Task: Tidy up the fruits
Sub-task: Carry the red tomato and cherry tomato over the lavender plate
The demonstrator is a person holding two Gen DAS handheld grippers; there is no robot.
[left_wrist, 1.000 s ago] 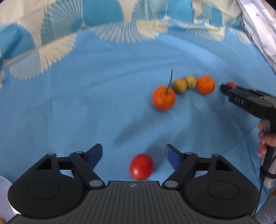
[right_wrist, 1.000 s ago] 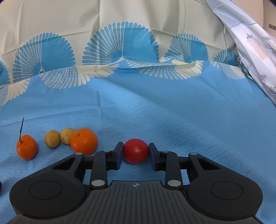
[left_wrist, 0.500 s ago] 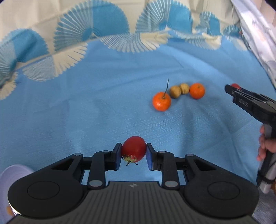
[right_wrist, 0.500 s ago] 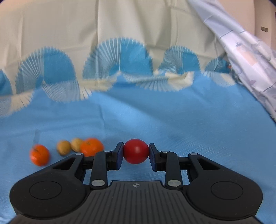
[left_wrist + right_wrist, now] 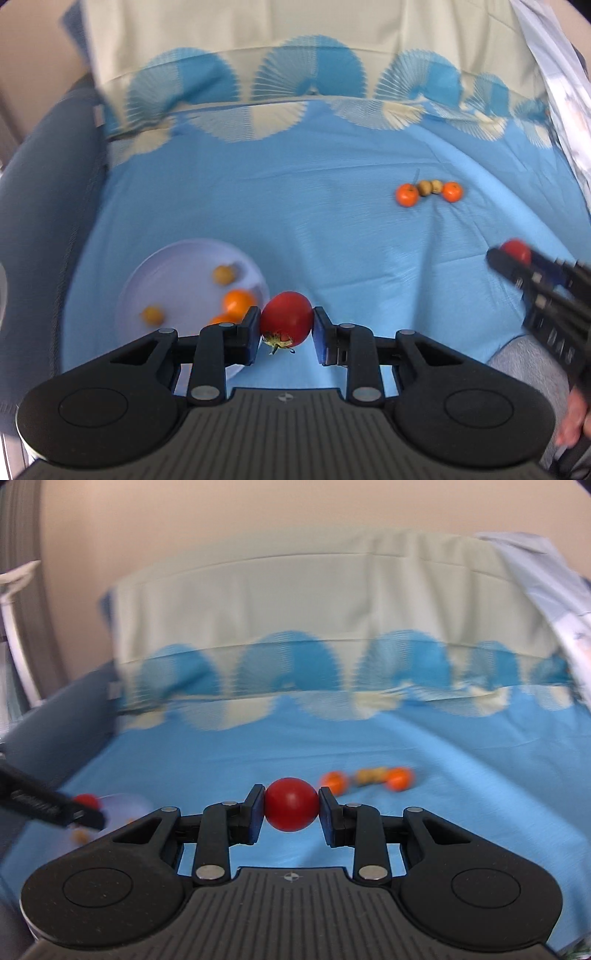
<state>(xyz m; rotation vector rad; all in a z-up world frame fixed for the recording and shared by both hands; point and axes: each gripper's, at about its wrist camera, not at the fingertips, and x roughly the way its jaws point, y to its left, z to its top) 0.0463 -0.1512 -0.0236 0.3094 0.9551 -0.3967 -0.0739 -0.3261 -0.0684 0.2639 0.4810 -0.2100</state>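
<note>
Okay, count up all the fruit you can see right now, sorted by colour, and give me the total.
Red round tomatoes: 2, one in the left gripper, one in the right gripper.
Orange mandarins: 4, two on the blue cloth, two on the pale round plate.
Small yellow-brown fruits: 4, two on the cloth, two on the plate.
Total: 10.

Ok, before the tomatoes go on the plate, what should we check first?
1. Left gripper shut on its tomato: ok.
2. Right gripper shut on the round tomato: ok.
3. Plate in view beside the left gripper: ok.
4. Bare room on the plate among the fruit already there: ok.
5. Two grippers apart from each other: ok.
6. Left gripper directly over the plate: cannot tell, picture blurred.
</note>
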